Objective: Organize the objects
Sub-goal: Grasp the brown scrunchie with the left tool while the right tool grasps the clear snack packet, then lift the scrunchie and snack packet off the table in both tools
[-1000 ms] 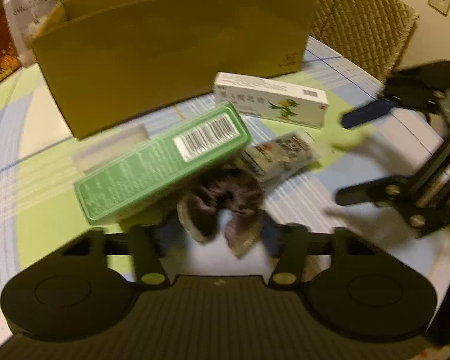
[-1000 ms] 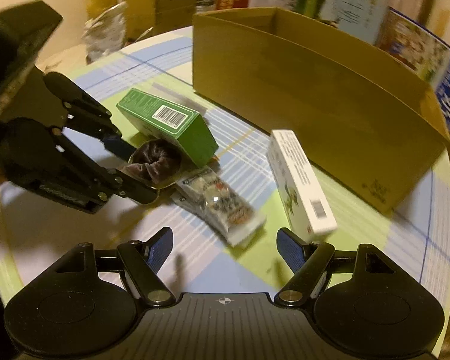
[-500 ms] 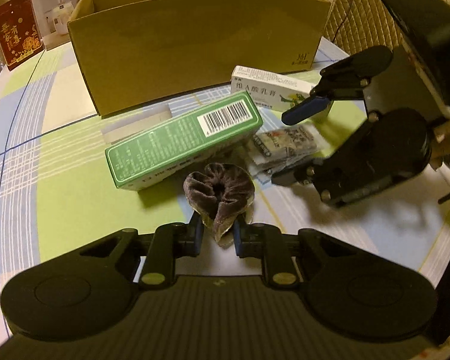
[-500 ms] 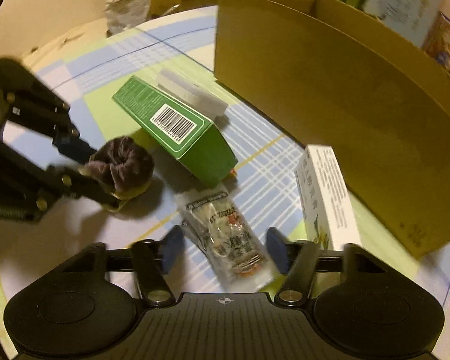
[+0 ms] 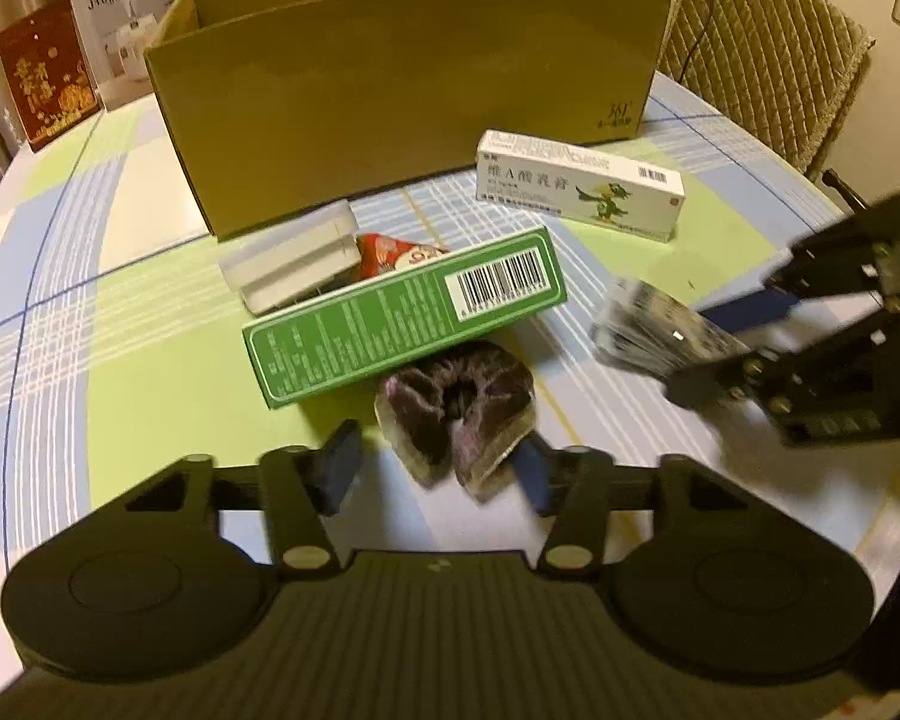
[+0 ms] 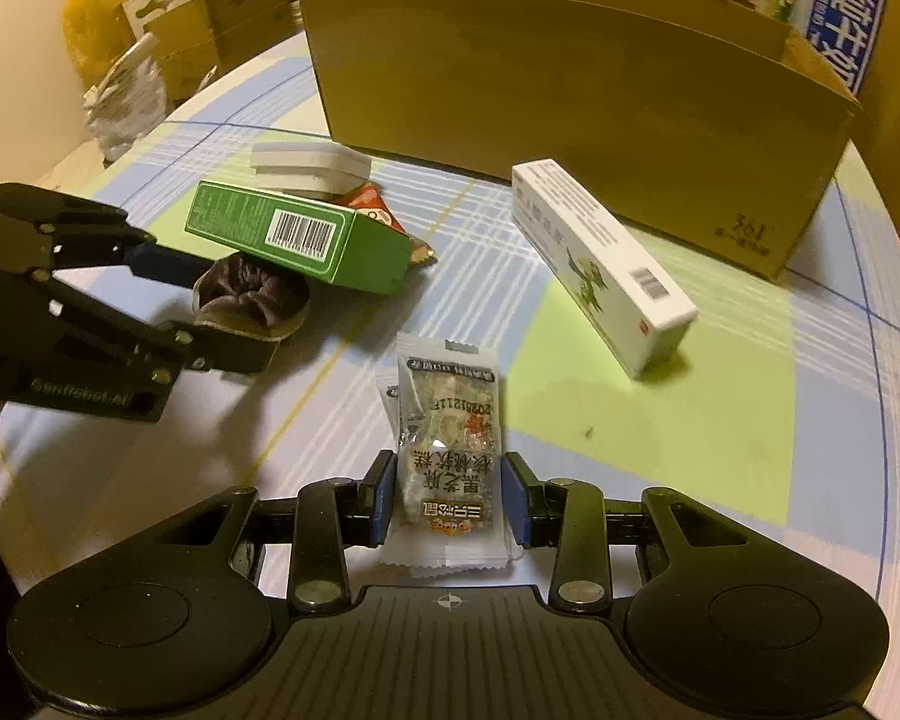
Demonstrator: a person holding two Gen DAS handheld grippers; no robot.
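While my right gripper [image 6: 449, 501] pinches the snack packet [image 6: 447, 420], I lift slowly.
My left gripper [image 5: 435, 471], spread wide around the scrunchie [image 5: 456, 405], should squeeze before carrying it to the box [image 5: 408, 90].

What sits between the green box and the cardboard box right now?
In both wrist views, a white case and a red snack packet lie between the green box and the cardboard box.

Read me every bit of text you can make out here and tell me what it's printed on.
"361°": cardboard box.
"20251211": snack packet, which also carries Chinese characters.
"J10": white carton; the rest is blurred.
"维A酸乳膏": white medicine box.
Green box: barcode only, small print unreadable.
Left gripper: side lettering blurred.
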